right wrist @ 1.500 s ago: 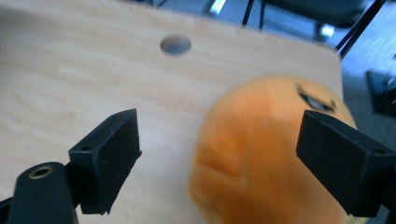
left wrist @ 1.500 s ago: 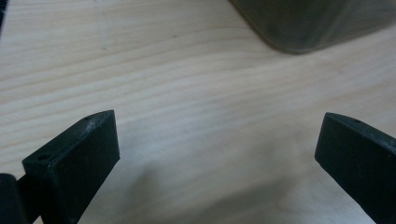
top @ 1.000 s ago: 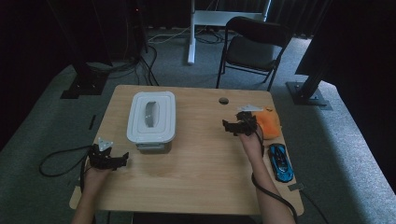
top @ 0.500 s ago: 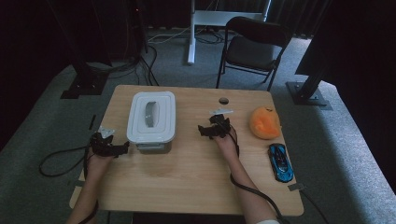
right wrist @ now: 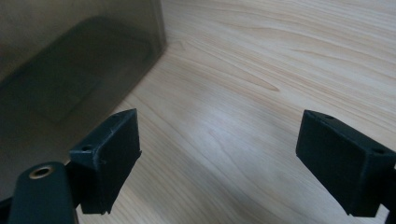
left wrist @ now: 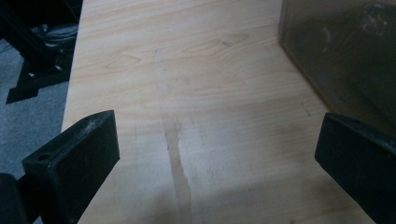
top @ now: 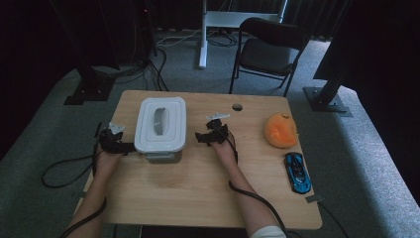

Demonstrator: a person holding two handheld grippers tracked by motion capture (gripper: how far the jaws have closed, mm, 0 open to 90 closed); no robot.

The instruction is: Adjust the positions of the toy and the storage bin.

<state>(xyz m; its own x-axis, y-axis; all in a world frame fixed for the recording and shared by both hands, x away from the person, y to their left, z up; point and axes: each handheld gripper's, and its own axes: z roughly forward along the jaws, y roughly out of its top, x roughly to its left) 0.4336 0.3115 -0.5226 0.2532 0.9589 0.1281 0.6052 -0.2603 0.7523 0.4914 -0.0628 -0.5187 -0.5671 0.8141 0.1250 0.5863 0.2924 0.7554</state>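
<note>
A white lidded plastic box point(top: 160, 124) stands on the wooden table point(top: 198, 193), left of centre. My left gripper point(top: 117, 142) sits just left of the box, jaws wide open over bare wood point(left wrist: 215, 154); the box's translucent wall point(left wrist: 345, 51) fills the upper right of the left gripper view. My right gripper point(top: 208, 136) is a short way right of the box, also open with nothing between its jaws point(right wrist: 224, 163). The box's side point(right wrist: 70, 70) shows at the upper left of the right gripper view.
An orange soft toy point(top: 280, 130) lies at the table's right, with a blue toy car point(top: 297, 172) in front of it. A small round hole point(top: 237, 106) sits near the far edge. A black chair point(top: 270, 49) stands beyond the table.
My right gripper has moved left from the orange toy to near the box's right side. My left gripper has moved forward and right, up to the box's left side.
</note>
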